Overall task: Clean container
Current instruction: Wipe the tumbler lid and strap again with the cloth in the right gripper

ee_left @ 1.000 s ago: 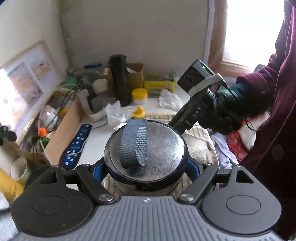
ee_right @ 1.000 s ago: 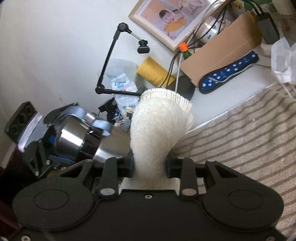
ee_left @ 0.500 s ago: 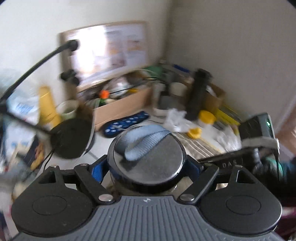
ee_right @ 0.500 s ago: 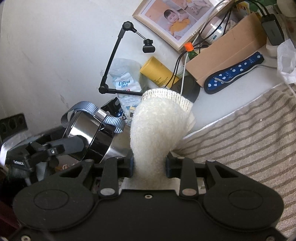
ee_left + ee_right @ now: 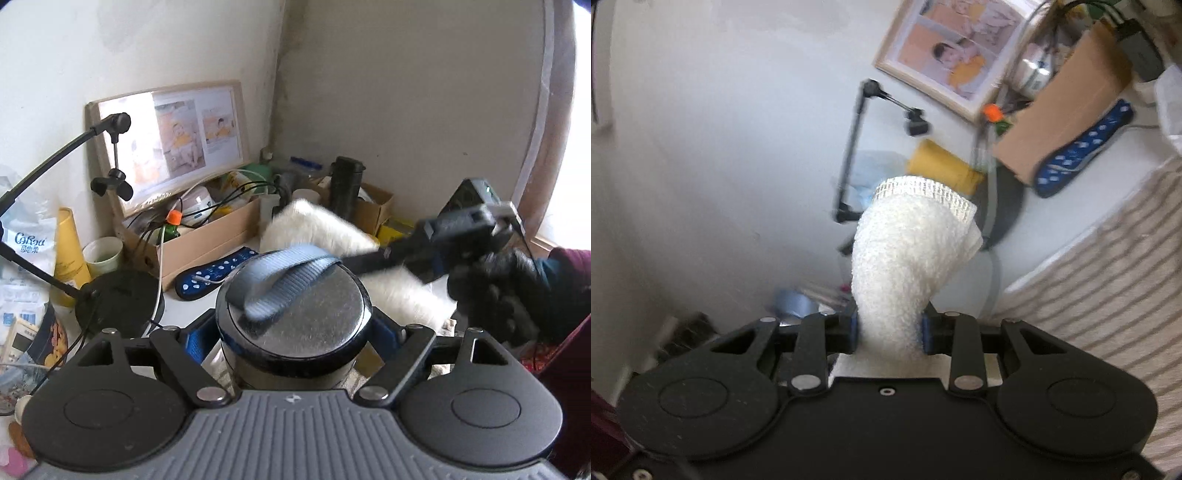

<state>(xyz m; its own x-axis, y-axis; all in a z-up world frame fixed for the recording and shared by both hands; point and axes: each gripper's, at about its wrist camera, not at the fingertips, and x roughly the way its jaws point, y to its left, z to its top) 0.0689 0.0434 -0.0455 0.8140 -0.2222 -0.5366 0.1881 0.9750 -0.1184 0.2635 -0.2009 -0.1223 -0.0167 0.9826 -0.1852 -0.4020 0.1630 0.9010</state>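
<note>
Left gripper (image 5: 293,332): closed on the container, one blue pad on each side of its body, jaws set wide.
Container (image 5: 295,314): round steel pot with a dark rim, held above the table edge, lid facing the camera.
Strap (image 5: 284,280): grey-blue webbing loop lying across the lid.
Right gripper (image 5: 889,328): jaws narrow, clamped on the towel.
Towel (image 5: 905,254): white terry cloth, bunched between the pads and standing up ahead of them; in the left view it sits just behind the container, contact not clear.
Right hand (image 5: 495,291): dark glove, gripping the right gripper's handle.
Table surroundings: cardboard box (image 5: 210,240), framed picture (image 5: 170,144), striped cloth (image 5: 1108,266).
</note>
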